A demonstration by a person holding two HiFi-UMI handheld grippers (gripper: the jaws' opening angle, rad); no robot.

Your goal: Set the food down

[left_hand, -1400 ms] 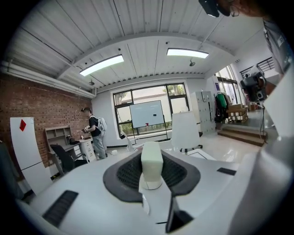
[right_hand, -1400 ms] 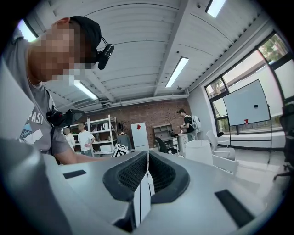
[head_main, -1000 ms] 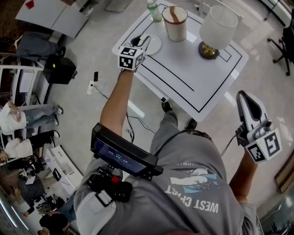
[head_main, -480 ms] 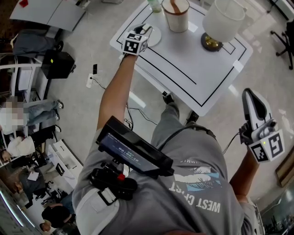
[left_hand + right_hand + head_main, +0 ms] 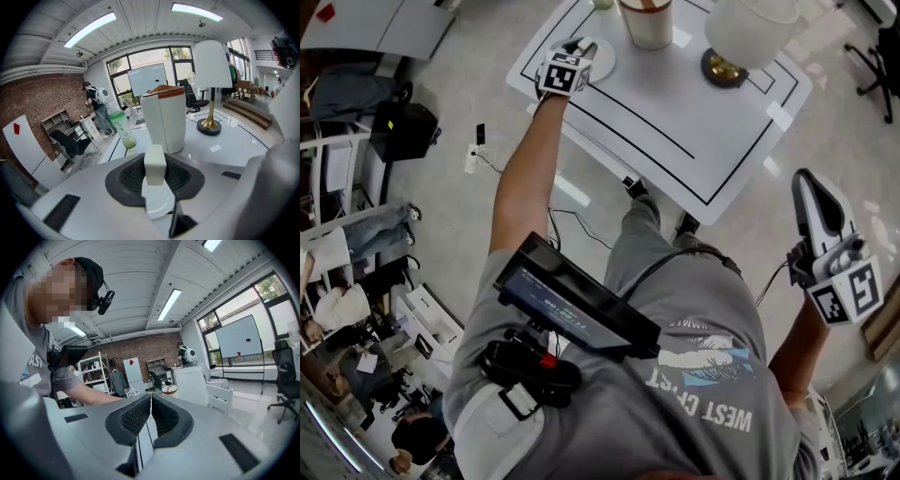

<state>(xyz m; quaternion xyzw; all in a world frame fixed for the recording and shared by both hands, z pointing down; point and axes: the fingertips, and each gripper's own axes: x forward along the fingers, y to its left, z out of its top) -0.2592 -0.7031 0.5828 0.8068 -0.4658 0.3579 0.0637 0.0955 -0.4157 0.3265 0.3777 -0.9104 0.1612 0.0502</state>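
A small white block of food (image 5: 154, 163) sits pinched between the dark pads of my left gripper (image 5: 155, 180), which is shut on it. Right beneath the jaws lies a small white plate (image 5: 160, 208); whether the block touches it cannot be told. In the head view the left gripper (image 5: 579, 49) reaches over that plate (image 5: 604, 62) at the white table's (image 5: 675, 122) near-left corner. My right gripper (image 5: 817, 187) hangs out to the right, off the table, with its jaws (image 5: 150, 401) pressed together and nothing between them.
Behind the plate stands a white cylindrical container with a brown lid (image 5: 164, 117), a green bottle (image 5: 123, 129) to its left and a table lamp with a brass foot (image 5: 212, 84) to its right. Black lines frame the tabletop. A person stands far back by desks.
The head view has swung, so the table sits higher in the picture. My left gripper stays over the plate with the block in it. The right gripper has hardly moved.
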